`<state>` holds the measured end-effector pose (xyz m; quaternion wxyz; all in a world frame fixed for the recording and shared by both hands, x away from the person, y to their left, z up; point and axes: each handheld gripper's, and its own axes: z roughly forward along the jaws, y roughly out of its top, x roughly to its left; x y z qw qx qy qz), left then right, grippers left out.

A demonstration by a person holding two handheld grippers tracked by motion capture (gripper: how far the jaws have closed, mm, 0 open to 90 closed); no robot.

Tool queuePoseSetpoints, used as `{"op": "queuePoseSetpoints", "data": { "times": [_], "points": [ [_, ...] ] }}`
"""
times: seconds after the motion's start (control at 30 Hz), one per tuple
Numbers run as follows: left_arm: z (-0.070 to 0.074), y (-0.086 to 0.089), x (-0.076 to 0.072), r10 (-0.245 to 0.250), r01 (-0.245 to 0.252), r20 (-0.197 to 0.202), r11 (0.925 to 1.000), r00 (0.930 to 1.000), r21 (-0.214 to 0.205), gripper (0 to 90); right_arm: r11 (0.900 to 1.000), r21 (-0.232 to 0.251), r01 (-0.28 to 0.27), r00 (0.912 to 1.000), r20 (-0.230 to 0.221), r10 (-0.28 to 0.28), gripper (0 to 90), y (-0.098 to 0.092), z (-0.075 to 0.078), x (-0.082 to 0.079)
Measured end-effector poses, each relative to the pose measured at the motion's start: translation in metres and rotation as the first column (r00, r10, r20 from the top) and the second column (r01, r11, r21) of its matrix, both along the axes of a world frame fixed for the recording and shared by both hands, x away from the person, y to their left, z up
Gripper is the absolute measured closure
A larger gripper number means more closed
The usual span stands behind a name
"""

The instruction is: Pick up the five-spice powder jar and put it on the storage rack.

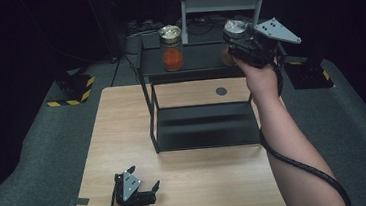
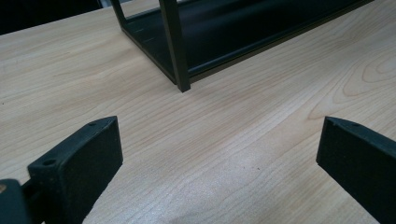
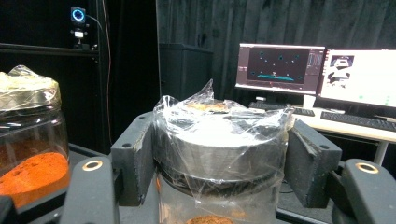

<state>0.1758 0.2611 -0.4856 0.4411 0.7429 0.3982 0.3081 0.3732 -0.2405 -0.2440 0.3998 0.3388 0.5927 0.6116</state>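
Up on the top shelf of the black rack (image 1: 203, 131), the right gripper (image 3: 219, 158) is clamped round the lid of a jar (image 3: 219, 140) wrapped in clear film, with something brown at its bottom. Just beside it stands a second jar (image 1: 171, 48), film-covered too, holding orange powder. The left gripper (image 2: 219, 154) rests on the wooden table (image 1: 124, 138) near the front edge, its jaws wide apart with nothing between them. Grey carpet (image 1: 34, 146) surrounds the table; two lit monitors (image 3: 317, 74) glow in the dark room.

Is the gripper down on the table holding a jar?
No, the left gripper is open over the bare wooden table, with nothing between its jaws.
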Motion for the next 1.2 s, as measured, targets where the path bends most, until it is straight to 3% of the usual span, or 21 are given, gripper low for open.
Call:
{"op": "queuePoseSetpoints", "data": {
  "times": [0.3, 0.43, 0.7, 1.2],
  "points": [
    [0.000, 0.000, 0.000, 0.001, -0.001, 0.003, 1.0000, 1.0000, -0.001, 0.7, 1.0000, 0.006, 0.006, 1.0000, -0.004, -0.006, 31.3, 0.001, 0.000, 0.000],
    [0.000, 0.000, 0.000, 0.000, 0.000, 0.003, 1.0000, 1.0000, 0.000, 0.7, 0.9992, 0.039, 0.007, 0.9999, -0.014, -0.006, 22.4, 0.001, 0.000, -0.001],
    [0.000, 0.000, 0.000, -0.001, 0.001, 0.002, 1.0000, 1.0000, 0.004, 0.7, 0.9990, 0.044, 0.012, 0.9998, -0.019, -0.011, 0.0, 0.002, 0.002, -0.008],
    [0.001, -0.002, 0.000, -0.002, 0.002, 0.001, 0.9999, 1.0000, 0.014, 0.7, 0.9993, 0.036, -0.009, 0.9998, -0.019, 0.009, 0.0, -0.003, 0.001, -0.032]
  ]
}}
